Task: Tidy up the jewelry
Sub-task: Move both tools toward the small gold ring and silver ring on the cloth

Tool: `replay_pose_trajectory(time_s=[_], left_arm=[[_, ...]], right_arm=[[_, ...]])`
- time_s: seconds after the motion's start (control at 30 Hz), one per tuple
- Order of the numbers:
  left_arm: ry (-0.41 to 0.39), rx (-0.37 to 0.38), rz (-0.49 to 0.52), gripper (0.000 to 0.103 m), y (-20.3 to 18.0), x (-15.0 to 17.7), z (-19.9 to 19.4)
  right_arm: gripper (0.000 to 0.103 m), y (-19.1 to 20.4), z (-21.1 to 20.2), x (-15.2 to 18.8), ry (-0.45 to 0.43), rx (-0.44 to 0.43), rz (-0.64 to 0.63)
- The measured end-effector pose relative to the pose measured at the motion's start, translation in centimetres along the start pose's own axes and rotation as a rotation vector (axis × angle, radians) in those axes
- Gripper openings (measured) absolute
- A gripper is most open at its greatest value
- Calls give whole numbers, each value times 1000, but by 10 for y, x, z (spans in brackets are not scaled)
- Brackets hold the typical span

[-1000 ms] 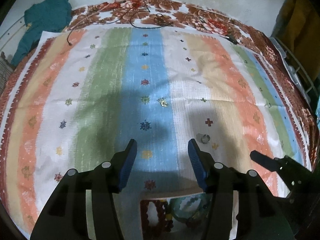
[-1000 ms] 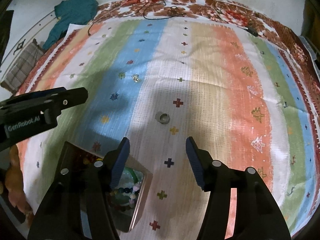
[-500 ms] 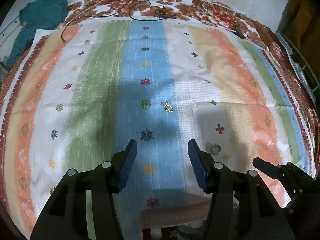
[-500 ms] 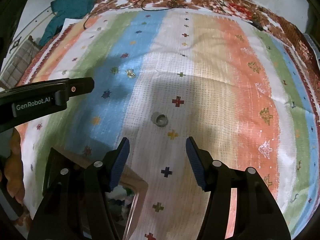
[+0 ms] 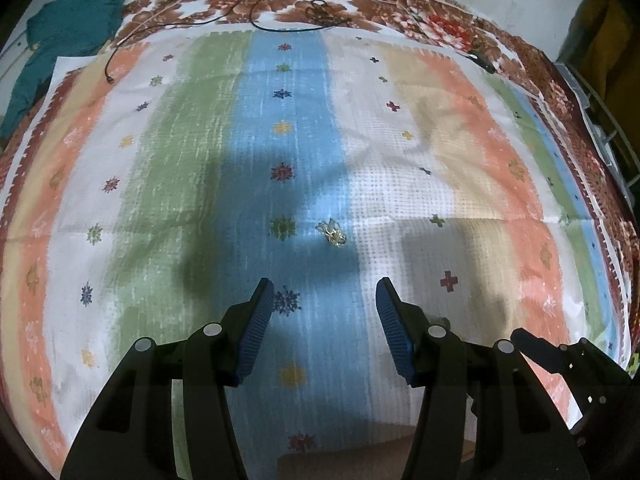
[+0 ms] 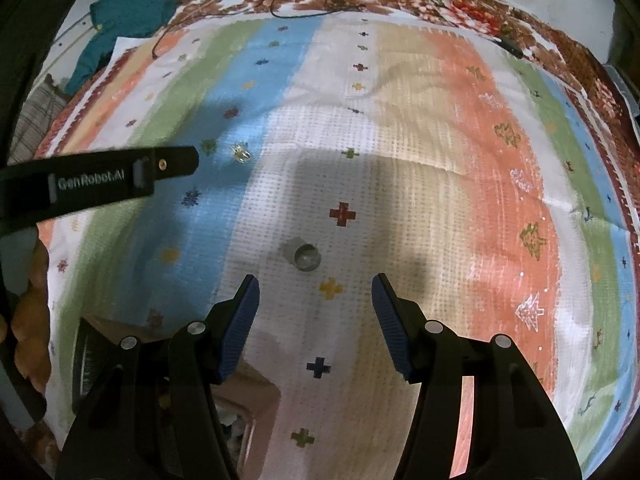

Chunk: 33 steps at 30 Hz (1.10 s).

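Striped cloth (image 5: 168,184) with small flower and cross motifs covers the surface in both views. Left wrist view: the left gripper (image 5: 325,312) stands at the lower centre, jaws apart with nothing between them; a small gold ornament (image 5: 332,233) lies on the blue stripe just above it, untouched. Right wrist view: the right gripper (image 6: 315,312) stands at the lower centre, jaws likewise apart and empty; a silver ring (image 6: 306,257) lies on the white stripe just above the gap. A box (image 6: 256,396) of beaded pieces shows at the lower left, partly hidden behind the left finger. A teal garment (image 6: 128,12) lies at the upper left.
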<state>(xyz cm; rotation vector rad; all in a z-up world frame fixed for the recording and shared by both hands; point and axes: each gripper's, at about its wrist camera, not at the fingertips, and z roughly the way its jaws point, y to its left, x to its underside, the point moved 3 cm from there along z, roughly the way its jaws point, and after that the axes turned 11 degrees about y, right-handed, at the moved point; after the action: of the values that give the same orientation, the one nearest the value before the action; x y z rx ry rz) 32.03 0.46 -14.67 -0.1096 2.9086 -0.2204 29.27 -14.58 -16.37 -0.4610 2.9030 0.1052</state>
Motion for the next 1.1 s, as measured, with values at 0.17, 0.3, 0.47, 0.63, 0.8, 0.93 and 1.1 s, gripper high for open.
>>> replay_pose_trajectory(time_s=[0.17,0.3,0.47,0.63,0.8,0.93,1.1], left_arm=[[7,-4,16,53,-5,-7,4],[18,-6,9,53,-2,-13,13],[22,-5,8,53,-2,-22,19],[50,3,3,53,-1,-27,33],[59,14,-2,51,1,-32,42],[68,25,10,47,-3,-40,49],[79,41,30,42,-8,-46,55]], right_arm=[[58,0,7,-7,7,6,-7],[58,-1,13,-10,14,12,-8],[58,-4,22,-16,30,10,-2],[58,-6,31,-20,46,5,0],[58,-4,34,-22,51,1,-12],[53,0,38,-23,62,1,-27],[48,1,45,-23,80,5,-34]])
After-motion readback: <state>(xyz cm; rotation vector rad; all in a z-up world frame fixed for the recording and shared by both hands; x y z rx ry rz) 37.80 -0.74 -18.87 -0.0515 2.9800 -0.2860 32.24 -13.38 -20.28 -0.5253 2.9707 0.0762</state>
